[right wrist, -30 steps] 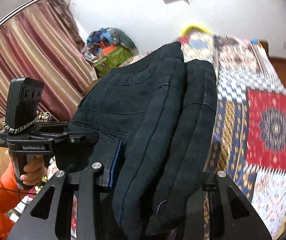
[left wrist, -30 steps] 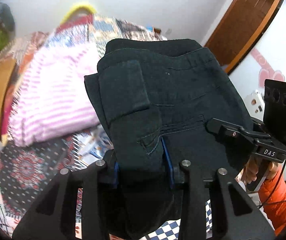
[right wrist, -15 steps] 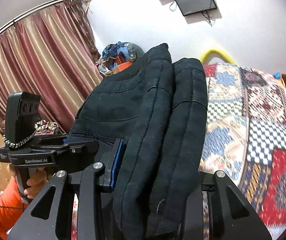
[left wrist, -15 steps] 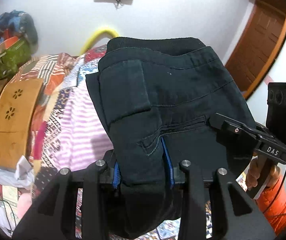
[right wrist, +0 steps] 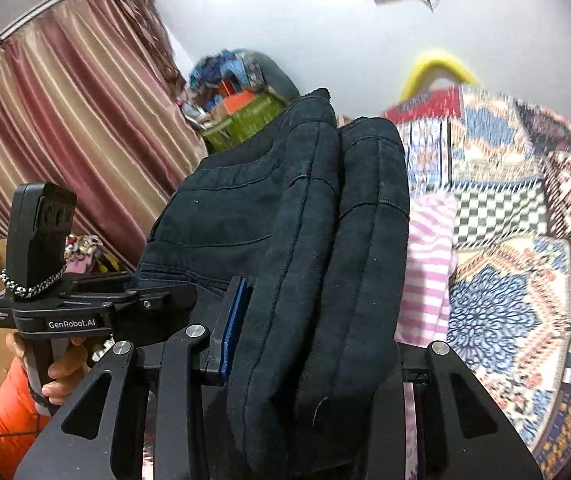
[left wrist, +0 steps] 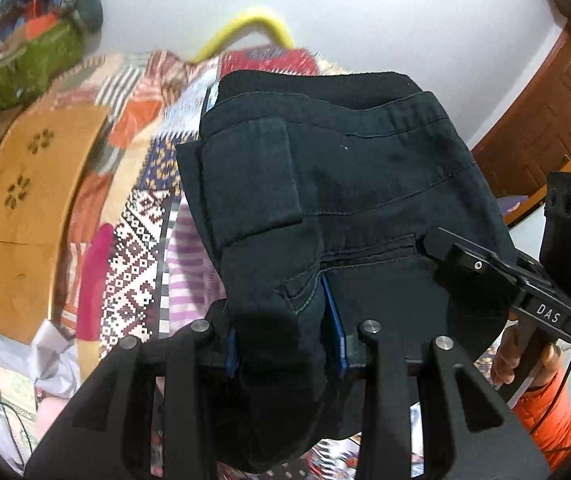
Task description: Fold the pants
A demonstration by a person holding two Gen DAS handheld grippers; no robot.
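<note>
**Folded pants carried over the bed**

Both views have swung since a second ago, the bundle unchanged. The pants hang above the quilt (nine o'clock: pink cloth), left gripper and right gripper both clamped on them; set-down looks next.

A bed is covered by a colourful patchwork quilt, with a pink-and-white striped cloth laid on it. A curved yellow tube is seen against the white wall, and striped curtains are hung beside it.
</note>
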